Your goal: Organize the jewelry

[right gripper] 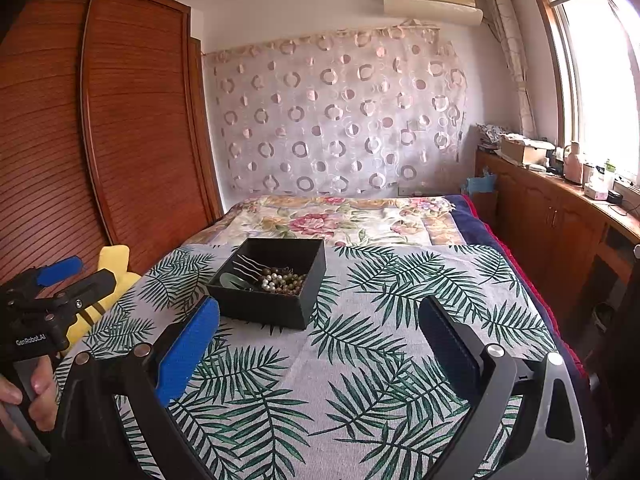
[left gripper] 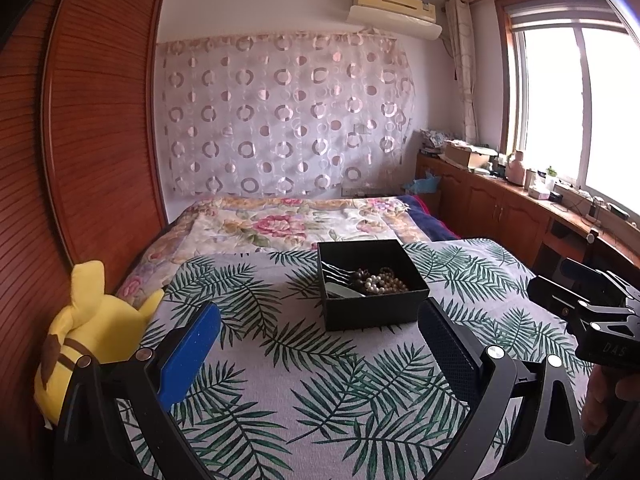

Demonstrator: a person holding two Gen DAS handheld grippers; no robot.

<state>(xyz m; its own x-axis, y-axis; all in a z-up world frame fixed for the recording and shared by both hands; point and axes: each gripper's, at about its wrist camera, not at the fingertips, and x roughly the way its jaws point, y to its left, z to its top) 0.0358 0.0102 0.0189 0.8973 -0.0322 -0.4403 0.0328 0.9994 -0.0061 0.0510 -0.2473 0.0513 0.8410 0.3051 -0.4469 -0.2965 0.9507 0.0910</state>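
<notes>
Jewelry [left gripper: 378,280] box [left gripper: 372,312] on leaf-print cloth [left gripper: 280,360], bedroom.

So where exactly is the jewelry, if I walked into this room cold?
Look at the bed, at the palm-leaf cloth spread over its near end. On that cloth sits a black open box, and the jewelry lies heaped inside: pale pearls tangled with brown beads. It is the only box on the bed; the yellow plush toy lies off to the left.

black box [left gripper: 370,312], leaf-print cloth [left gripper: 280,360]
</notes>
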